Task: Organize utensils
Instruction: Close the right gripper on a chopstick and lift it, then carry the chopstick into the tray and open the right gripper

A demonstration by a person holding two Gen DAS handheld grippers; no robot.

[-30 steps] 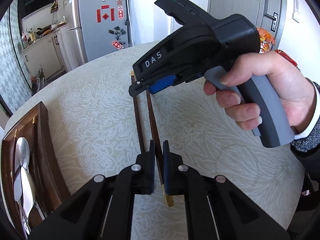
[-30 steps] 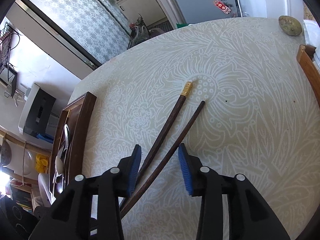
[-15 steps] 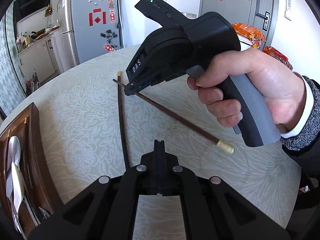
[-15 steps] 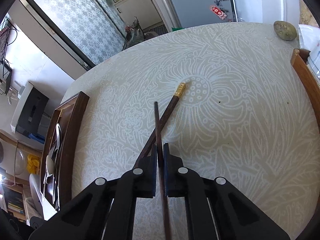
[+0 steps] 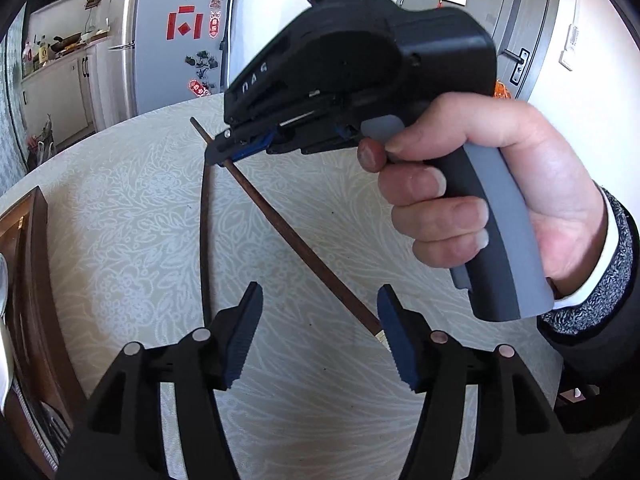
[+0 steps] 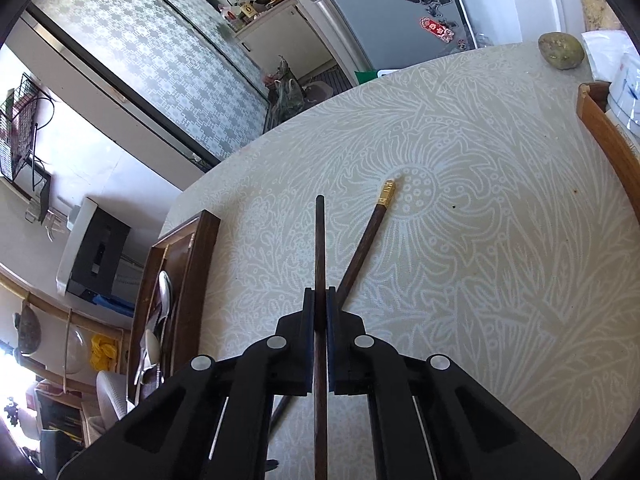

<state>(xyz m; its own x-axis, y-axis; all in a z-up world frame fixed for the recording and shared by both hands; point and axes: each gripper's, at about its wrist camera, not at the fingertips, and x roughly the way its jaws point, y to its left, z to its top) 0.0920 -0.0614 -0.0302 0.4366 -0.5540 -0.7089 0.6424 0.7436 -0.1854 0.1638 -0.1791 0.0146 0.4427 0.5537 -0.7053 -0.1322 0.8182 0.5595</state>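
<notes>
Two dark wooden chopsticks with gold ends are on the pale patterned table [image 6: 480, 280]. My right gripper [image 6: 320, 304] is shut on one chopstick [image 6: 320, 248] near its thin tip and holds it tilted above the cloth. In the left wrist view a hand holds this gripper [image 5: 222, 156], and the held chopstick [image 5: 304, 248] slants down towards my left gripper [image 5: 320, 336]. The left jaws are opening. The stick's gold end lies just inside the right finger [image 5: 396, 344], and no pad presses it. The other chopstick [image 6: 364, 240] [image 5: 205, 248] lies flat on the table.
A dark wooden tray [image 6: 200, 264] [image 5: 34, 264] with spoons [image 6: 164, 284] stands at the table's left edge. At the far right are a brown round lump [image 6: 560, 50], a light wooden rim [image 6: 604, 136] and white bags. A grey fridge [image 5: 176, 40] stands beyond the table.
My right gripper closed on one chopstick and swung it away from the other. My left gripper, shut until half a second ago, has opened wide.
</notes>
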